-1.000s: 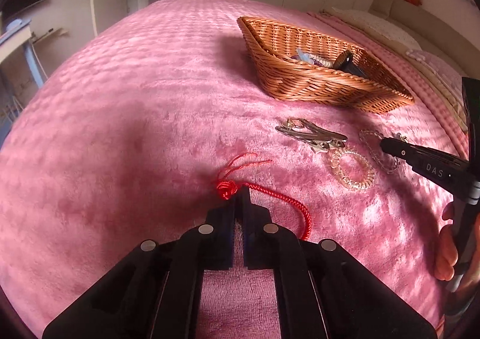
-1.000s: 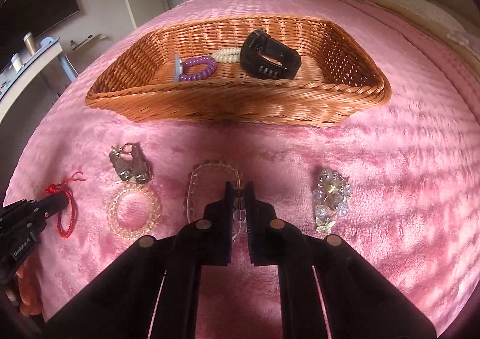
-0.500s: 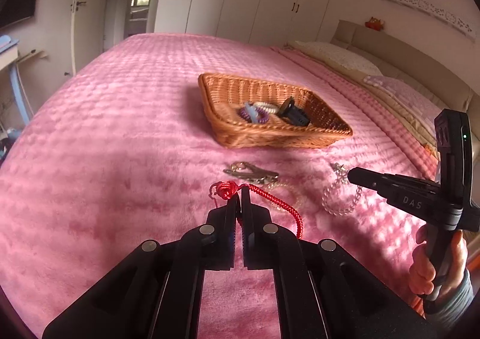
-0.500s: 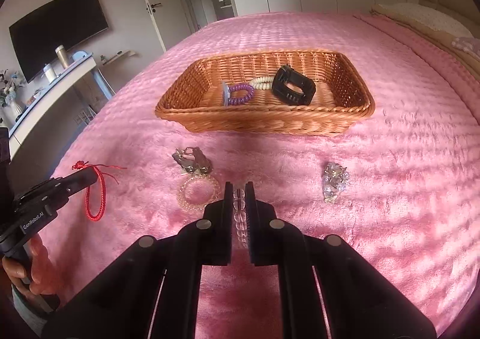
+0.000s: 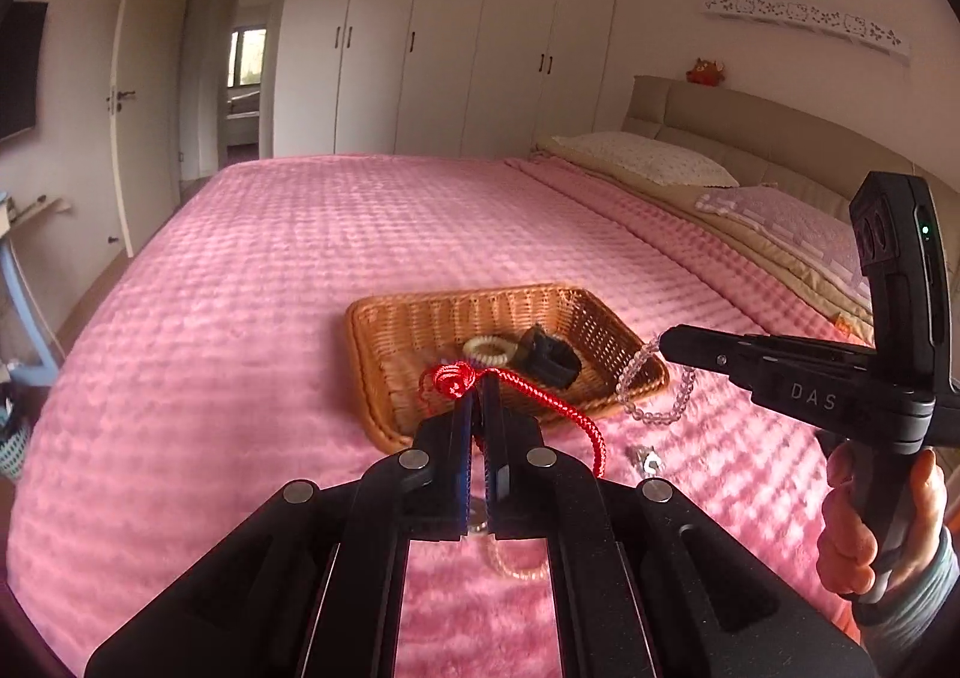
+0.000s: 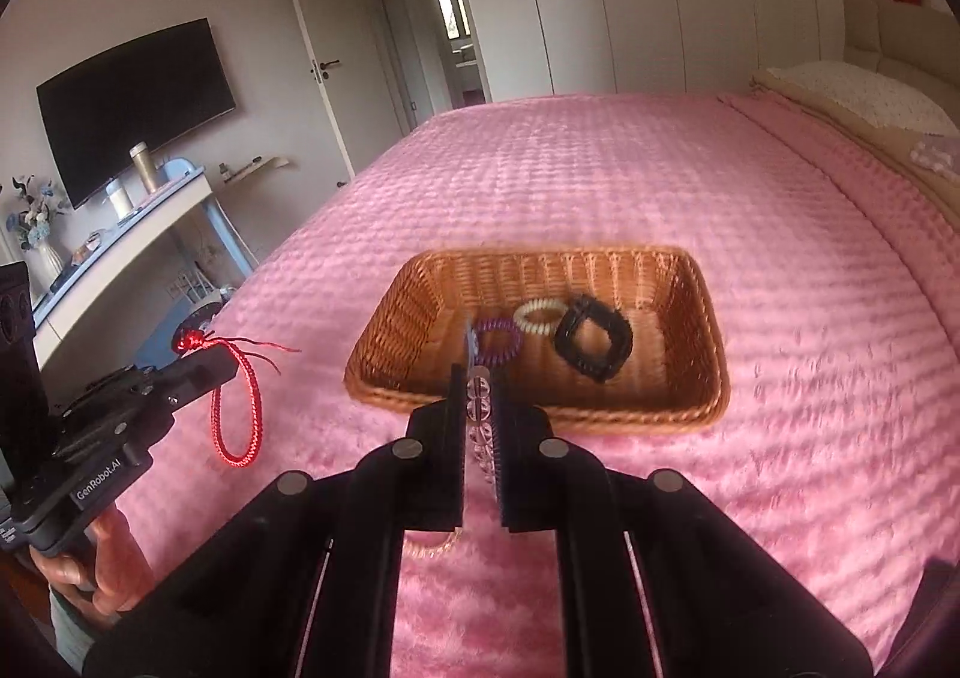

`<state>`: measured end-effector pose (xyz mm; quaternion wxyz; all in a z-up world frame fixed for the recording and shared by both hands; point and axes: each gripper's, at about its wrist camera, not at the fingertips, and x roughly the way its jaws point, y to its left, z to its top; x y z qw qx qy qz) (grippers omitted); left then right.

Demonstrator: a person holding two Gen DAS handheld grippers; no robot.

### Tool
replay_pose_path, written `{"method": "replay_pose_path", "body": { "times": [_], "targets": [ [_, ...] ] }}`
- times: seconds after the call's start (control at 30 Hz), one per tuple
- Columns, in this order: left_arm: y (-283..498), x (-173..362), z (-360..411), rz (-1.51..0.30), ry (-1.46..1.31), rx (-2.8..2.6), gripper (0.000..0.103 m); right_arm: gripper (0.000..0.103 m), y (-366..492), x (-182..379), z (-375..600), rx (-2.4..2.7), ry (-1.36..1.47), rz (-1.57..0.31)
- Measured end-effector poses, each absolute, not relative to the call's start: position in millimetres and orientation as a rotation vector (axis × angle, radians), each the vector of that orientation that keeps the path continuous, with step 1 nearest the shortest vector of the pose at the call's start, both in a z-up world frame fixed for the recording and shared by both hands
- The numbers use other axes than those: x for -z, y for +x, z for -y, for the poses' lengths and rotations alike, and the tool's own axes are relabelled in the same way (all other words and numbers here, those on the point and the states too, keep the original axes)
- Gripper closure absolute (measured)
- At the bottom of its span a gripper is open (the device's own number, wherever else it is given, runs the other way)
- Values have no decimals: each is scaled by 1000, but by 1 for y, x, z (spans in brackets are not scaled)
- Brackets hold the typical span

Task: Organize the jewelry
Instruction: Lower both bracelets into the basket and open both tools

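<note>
My left gripper is shut on a red cord bracelet, whose loop hangs off to the right. My right gripper is shut on a clear bead bracelet. Both are held in the air just short of the wicker basket, which lies on the pink bedspread. In the basket lie a purple coil tie, a cream coil tie and a black watch band. In the left wrist view the right gripper dangles the clear bead bracelet over the basket's right corner.
A peach bead bracelet and a small crystal piece lie on the bedspread below the grippers. Pillows and a headboard are at the right. A desk and a wall television stand left of the bed.
Both grippers have risen from the bed, each lifting its bracelet. The red cord and the clear beads now hang in the air near the basket, which looks smaller and lower.
</note>
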<state>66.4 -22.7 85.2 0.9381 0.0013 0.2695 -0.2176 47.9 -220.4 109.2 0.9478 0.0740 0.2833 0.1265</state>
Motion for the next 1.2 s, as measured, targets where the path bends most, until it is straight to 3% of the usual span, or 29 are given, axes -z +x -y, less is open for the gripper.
{"method": "replay_pose_path", "body": {
  "times": [0.2,0.5,0.97,1.03,1.1,1.13,1.2],
  "targets": [
    [122,-80,44,-565,10,445,102,97,108,-108,219,-251,167,-611],
    [185,-28,62,-647,25,410,102,97,187,-51,224,-249,244,-782],
    [210,19,83,-747,97,410,100,97,194,-28,236,-201,210,-778],
    [210,18,83,-747,97,410,91,96,191,-29,234,-201,201,-773],
    [204,14,81,-730,95,413,69,92,188,-30,235,-196,197,-767],
    [201,12,80,-722,97,415,65,88,185,-31,237,-198,203,-763],
    [195,6,78,-709,88,432,55,71,179,-35,241,-189,210,-747]
  ]
}}
